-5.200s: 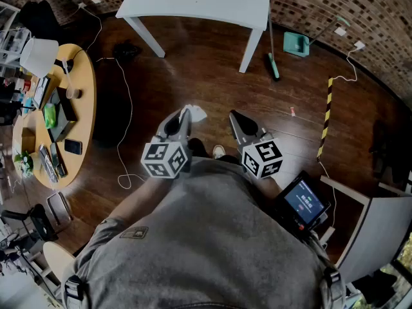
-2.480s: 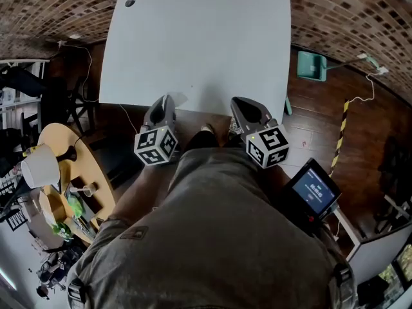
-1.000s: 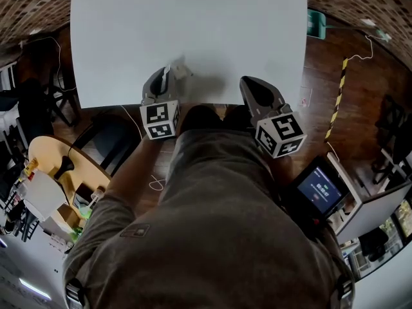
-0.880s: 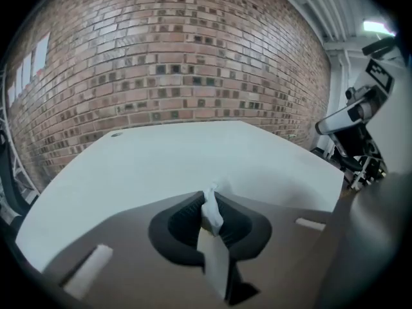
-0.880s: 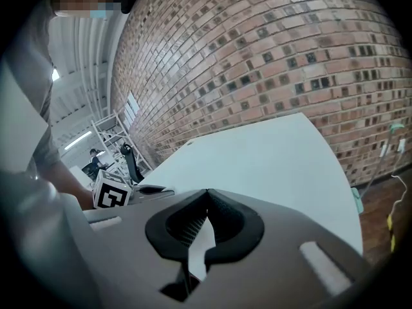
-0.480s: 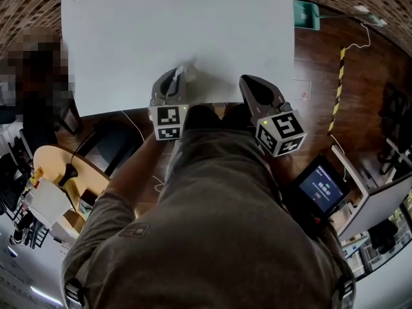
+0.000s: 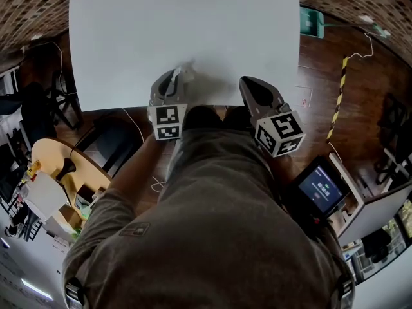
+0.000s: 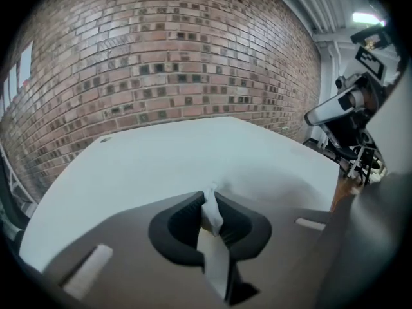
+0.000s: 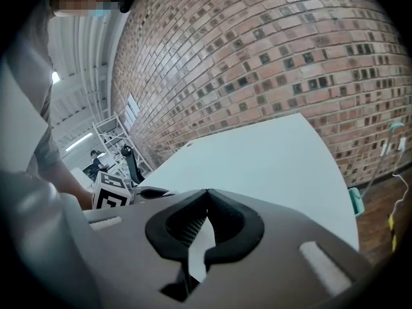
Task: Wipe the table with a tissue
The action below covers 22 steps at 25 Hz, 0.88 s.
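Left gripper [image 7: 175,77]: clamped on white tissue [image 8: 211,216], centre-left of frame, over lower edge of white worktop [image 7: 193,24].
Right gripper [image 7: 248,84]: closed, empty.
Handling: lower until tissue touches, press lightly, sweep overlapping strokes toward upper frame.

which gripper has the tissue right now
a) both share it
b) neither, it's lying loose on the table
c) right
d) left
D: the left gripper has its jaws shut on the white tissue, while the right gripper has its jaws shut with nothing between them.
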### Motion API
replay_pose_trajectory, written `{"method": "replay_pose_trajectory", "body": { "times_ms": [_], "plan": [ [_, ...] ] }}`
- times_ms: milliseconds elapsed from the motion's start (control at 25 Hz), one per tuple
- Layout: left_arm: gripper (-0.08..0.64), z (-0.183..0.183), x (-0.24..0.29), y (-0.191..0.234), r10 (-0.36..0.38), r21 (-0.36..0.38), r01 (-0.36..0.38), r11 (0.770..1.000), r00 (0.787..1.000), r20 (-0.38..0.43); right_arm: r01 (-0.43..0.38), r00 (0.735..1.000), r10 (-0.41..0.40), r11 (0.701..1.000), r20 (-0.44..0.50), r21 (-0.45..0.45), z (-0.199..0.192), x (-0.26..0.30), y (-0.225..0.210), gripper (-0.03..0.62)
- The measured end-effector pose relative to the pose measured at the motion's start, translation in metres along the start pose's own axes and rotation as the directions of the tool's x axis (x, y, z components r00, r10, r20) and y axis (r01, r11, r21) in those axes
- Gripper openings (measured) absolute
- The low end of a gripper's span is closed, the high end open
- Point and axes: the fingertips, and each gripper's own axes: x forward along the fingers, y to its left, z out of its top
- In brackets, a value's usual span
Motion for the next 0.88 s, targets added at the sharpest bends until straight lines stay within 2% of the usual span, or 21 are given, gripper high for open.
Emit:
{"method": "replay_pose_trajectory", "body": {
  "times_ms": [240, 400, 560, 880],
  "plan": [
    [0.028, -0.017, -0.014, 0.052, 0.113, -0.031, -0.113, 0.993, 0.993, -0.020, -0.032, 0.999, 0.032, 0.999, -0.002, -0.026, 0.004, 0.014, 0.017, 0.012],
    [0.028, -0.020, -0.016, 0.066, 0.155, -0.045, -0.157, 0.987, 0.987, -0.034, -0.040, 0.999, 0.040, 0.999, -0.002, -0.035, 0.009, 0.016, 0.015, 0.012],
    [0.028, -0.018, -0.012, 0.058, 0.136, -0.042, -0.137, 0.990, 0.990, -0.026, -0.034, 0.999, 0.034, 0.999, 0.004, -0.036, 0.009, 0.015, 0.016, 0.012],
    [0.028, 0.001, 0.008, 0.006, 0.020, -0.012, -0.020, 1.000, 1.000, -0.010, 0.004, 1.000, -0.003, 1.000, 0.025, -0.015, 0.010, 0.002, 0.002, 0.012]
  ]
}}
